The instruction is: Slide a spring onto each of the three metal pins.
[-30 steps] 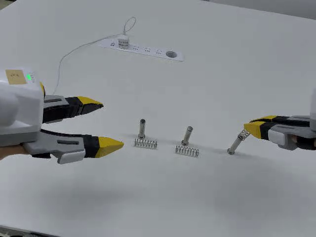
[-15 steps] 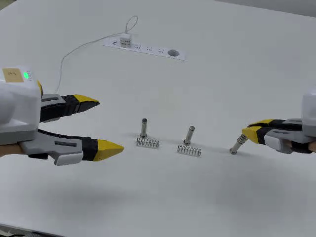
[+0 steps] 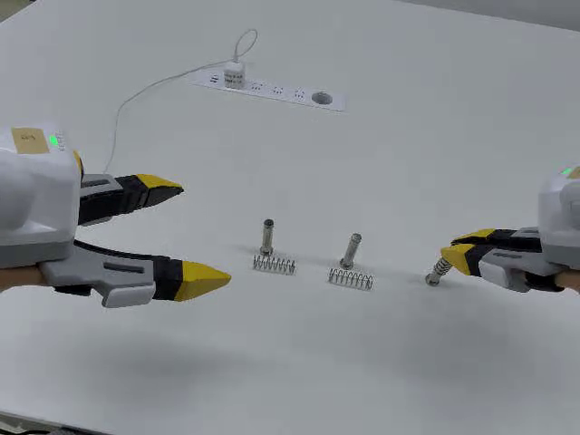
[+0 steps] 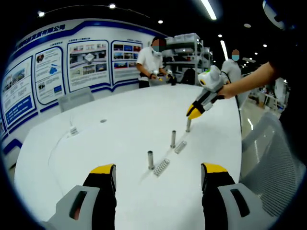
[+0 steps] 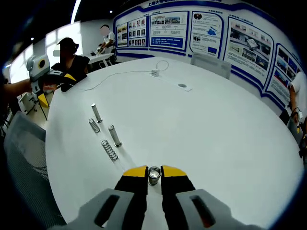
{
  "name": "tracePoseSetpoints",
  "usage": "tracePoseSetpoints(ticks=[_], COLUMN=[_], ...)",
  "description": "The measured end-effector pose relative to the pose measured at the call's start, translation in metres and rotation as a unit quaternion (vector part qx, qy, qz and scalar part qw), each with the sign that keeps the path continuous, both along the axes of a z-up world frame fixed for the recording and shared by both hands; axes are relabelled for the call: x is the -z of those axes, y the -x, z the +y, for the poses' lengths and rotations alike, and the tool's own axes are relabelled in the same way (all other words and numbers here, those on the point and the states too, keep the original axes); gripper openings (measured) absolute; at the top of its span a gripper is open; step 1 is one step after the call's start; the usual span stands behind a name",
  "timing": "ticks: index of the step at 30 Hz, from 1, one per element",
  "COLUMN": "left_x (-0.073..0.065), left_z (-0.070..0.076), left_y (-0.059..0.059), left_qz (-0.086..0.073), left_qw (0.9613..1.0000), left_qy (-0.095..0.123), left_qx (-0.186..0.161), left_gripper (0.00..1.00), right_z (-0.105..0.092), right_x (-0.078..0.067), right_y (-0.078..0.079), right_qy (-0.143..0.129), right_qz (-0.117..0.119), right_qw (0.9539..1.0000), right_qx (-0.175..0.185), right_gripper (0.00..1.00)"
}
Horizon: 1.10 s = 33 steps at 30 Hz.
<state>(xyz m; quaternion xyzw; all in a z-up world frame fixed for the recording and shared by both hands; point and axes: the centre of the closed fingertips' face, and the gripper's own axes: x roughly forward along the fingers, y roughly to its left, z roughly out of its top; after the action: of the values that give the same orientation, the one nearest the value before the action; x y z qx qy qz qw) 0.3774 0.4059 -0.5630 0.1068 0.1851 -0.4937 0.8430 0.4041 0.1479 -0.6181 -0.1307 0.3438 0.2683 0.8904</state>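
Note:
Two bare metal pins (image 3: pixel 267 236) (image 3: pixel 352 249) stand upright mid-table, and a loose spring (image 3: pixel 274 265) (image 3: pixel 351 279) lies in front of each. A third pin (image 3: pixel 436 273) leans to the right with a spring (image 3: pixel 442 265) around its upper part. My right gripper (image 3: pixel 458 254) is shut on that spring; in the right gripper view the pin's round top (image 5: pixel 154 175) sits between the yellow tips. My left gripper (image 3: pixel 195 231) hovers open to the left of the pins, holding nothing. In the left gripper view the pins (image 4: pixel 150 160) (image 4: pixel 173 138) run away from it.
A white power strip (image 3: pixel 281 91) with a plug (image 3: pixel 236 72) and a cable lies at the far side of the white table (image 3: pixel 408 154). In the left gripper view, people (image 4: pixel 152 60) stand beyond the table's far end.
My right gripper has moved down and to the right along the leaning pin with the spring, and less of the pin shows below it. The left gripper has barely moved.

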Motion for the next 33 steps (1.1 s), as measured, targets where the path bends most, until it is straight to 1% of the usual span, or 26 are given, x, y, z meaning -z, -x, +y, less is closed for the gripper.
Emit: tracePoseSetpoints(ticks=[3, 8, 22, 25, 30, 33], left_x=[0.000, 0.000, -0.001, 0.000, 0.001, 0.001], left_z=[0.000, 0.000, 0.000, 0.000, 0.000, -0.001], left_y=[0.000, 0.001, 0.004, 0.004, 0.005, 0.004], left_qz=[0.001, 0.003, 0.004, 0.005, 0.006, 0.006], left_qw=[1.0000, 1.0000, 1.0000, 1.0000, 0.9999, 0.9999], left_qy=[-0.001, -0.001, -0.007, -0.008, -0.008, -0.007], left_qx=[0.000, -0.001, 0.002, 0.002, 0.004, 0.004], left_gripper=[0.75, 0.76, 0.78, 0.78, 0.78, 0.78], right_z=[0.000, 0.000, -0.002, -0.002, -0.001, -0.003], right_x=[0.003, 0.009, 0.014, 0.016, 0.012, 0.009], right_y=[0.000, 0.000, -0.001, 0.001, 0.000, 0.000], right_qy=[0.001, 0.012, 0.015, 0.015, 0.006, 0.012], right_qz=[0.002, 0.004, 0.004, 0.010, 0.005, 0.001], right_qw=[1.0000, 0.9999, 0.9999, 0.9998, 1.0000, 0.9999], right_qx=[0.000, -0.003, -0.002, -0.005, -0.003, -0.003], right_gripper=[0.11, 0.11, 0.11, 0.12, 0.16, 0.16])
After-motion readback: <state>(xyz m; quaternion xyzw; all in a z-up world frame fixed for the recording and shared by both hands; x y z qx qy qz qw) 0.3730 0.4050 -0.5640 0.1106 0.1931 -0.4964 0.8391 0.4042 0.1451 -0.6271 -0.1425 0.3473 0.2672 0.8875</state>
